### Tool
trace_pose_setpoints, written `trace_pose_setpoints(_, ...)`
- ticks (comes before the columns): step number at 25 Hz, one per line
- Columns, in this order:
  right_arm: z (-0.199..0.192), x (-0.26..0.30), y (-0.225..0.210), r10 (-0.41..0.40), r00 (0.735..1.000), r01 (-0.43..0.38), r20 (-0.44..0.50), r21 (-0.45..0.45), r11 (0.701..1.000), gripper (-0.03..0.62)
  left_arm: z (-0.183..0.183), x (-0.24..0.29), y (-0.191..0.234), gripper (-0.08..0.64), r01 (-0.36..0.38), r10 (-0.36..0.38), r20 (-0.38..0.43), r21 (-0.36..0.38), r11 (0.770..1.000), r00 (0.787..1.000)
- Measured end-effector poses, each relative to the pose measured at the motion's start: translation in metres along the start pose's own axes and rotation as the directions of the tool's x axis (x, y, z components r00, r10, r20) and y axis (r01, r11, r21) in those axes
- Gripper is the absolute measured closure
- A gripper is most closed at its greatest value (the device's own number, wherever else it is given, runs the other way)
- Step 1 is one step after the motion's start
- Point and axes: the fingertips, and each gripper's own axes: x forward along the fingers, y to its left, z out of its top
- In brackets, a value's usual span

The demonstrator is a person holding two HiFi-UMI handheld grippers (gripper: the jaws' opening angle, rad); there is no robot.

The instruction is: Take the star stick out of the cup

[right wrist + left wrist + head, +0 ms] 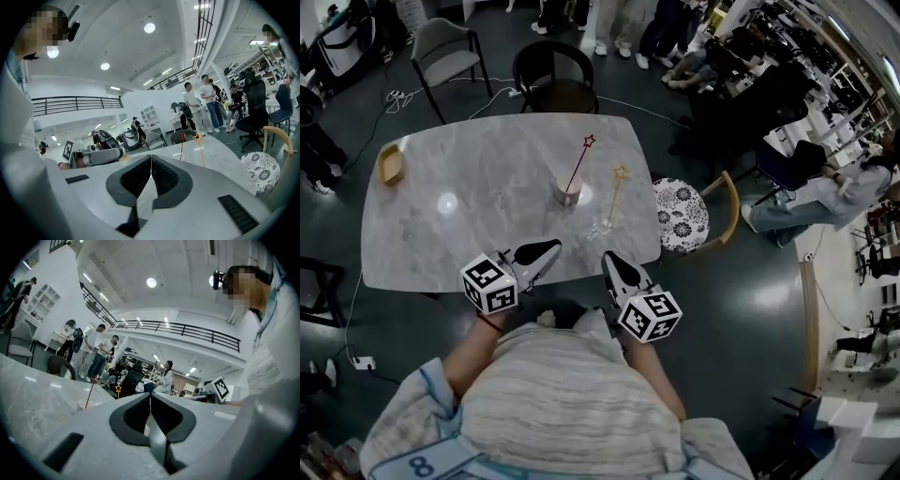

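Note:
A pinkish cup stands mid-table with a red star stick leaning out of it to the upper right. Just right of it a yellow star stick rises from a clear glass. My left gripper and right gripper hover side by side at the table's near edge, well short of the cup, both shut and empty. In the left gripper view the shut gripper points toward the red stick and the yellow star. The right gripper faces the red star and the yellow stick.
The marble table carries a small wooden tray at its far left. A chair with a patterned cushion stands at the table's right end, a black chair and a grey chair beyond it. People stand in the background.

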Motion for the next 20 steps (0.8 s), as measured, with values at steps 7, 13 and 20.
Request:
trace_pose_setpoints(7, 0.007, 0.02, -0.037, -0.007, 1.0, 0.007, -0.019, 0.005, 1.0, 0.581, -0.005, 0.022, 0.021, 0.541, -0.026, 0.026, -0.043, 0.003, 1.0, 0.999)
trace_pose_setpoints(13, 0.018, 0.049, -0.074, -0.008, 1.0, 0.007, -0.023, -0.024, 1.0, 0.581, -0.005, 0.045, 0.046, 0.541, -0.056, 0.056, -0.058, 0.01, 0.998, 0.997)
trace_pose_setpoints(20, 0.015, 0.077, -0.101, -0.01, 0.999, 0.009, -0.035, -0.016, 1.0, 0.581, -0.017, 0.061, 0.073, 0.541, -0.086, 0.086, -0.093, 0.003, 0.996, 0.992)
